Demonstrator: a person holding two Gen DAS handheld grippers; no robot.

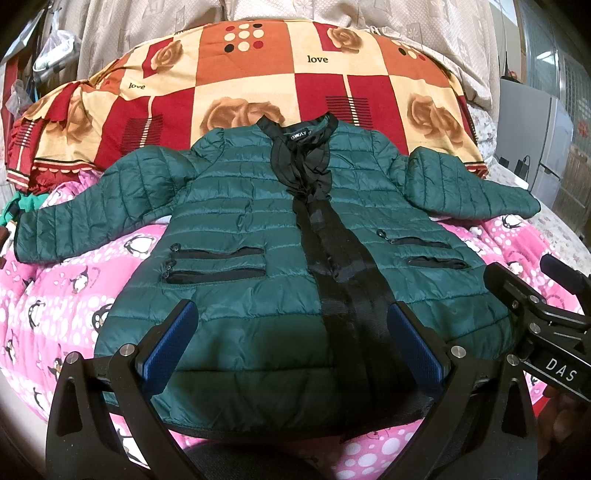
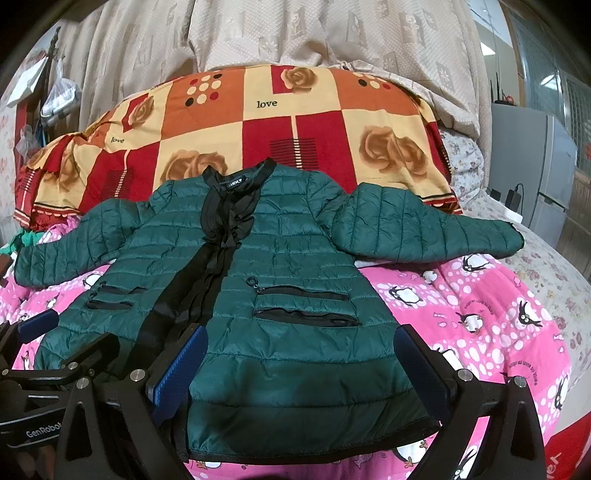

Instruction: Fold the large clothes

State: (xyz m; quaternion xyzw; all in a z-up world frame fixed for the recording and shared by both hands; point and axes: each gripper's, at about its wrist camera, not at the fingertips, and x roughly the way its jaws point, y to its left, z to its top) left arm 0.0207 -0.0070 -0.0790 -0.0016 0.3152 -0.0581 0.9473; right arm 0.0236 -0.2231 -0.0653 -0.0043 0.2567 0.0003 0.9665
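Observation:
A dark green quilted jacket with a black front placket lies flat, front up, on a pink penguin blanket, sleeves spread to both sides. It also shows in the right wrist view. My left gripper is open, its blue pads over the hem left of centre, holding nothing. My right gripper is open over the hem's right half, holding nothing. The right gripper shows at the right edge of the left wrist view. The left gripper shows at the left edge of the right wrist view.
A red, orange and cream rose-patterned quilt is piled behind the jacket's collar. Beige curtains hang behind. A grey cabinet with cables stands at the right. A floral sheet borders the blanket on the right.

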